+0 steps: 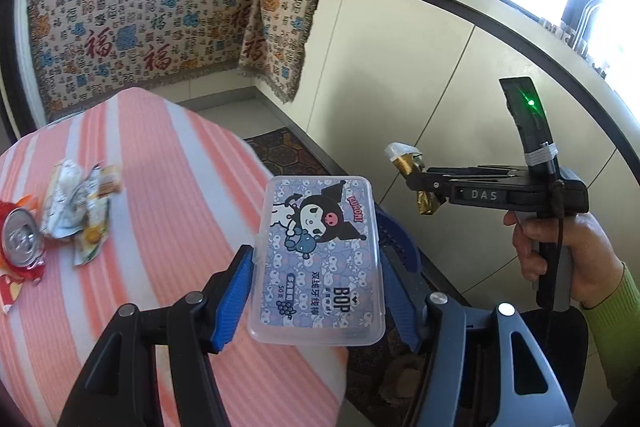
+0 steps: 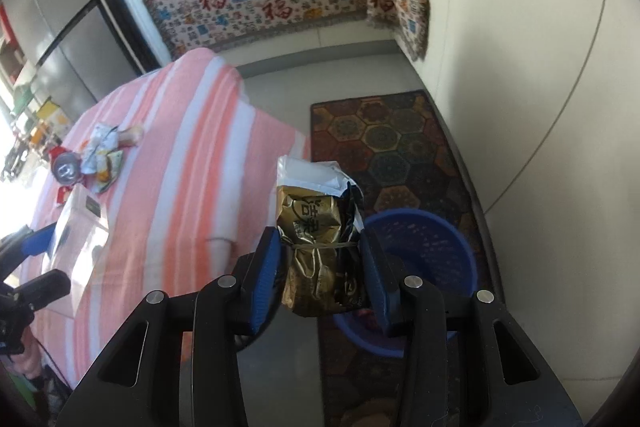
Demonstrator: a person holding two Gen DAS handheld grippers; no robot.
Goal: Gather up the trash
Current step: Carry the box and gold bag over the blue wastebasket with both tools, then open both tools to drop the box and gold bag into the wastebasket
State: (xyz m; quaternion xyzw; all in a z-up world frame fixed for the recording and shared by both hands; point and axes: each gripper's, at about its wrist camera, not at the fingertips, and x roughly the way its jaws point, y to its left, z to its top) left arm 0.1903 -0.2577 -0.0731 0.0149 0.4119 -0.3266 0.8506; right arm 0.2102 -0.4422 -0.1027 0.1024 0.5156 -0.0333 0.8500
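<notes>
- Left gripper (image 1: 316, 291): jaws closed on clear floss-pick box (image 1: 318, 261), lifted off striped table (image 1: 180, 155).
- Right gripper (image 2: 322, 263): clamps gold foil packet (image 2: 314, 247) over blue bin (image 2: 424, 247), apparently for dropping.
- Soda can (image 1: 20, 239) and wrappers (image 1: 80, 203) remain on table.

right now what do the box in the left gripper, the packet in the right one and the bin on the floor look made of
Floss pick box: clear rigid plastic, glossy; the printed card shows through it. Gold packet: looks like metallised foil film, shiny and creased, with a band around it. Blue bin: probably moulded plastic, with a perforated lattice wall.
</notes>
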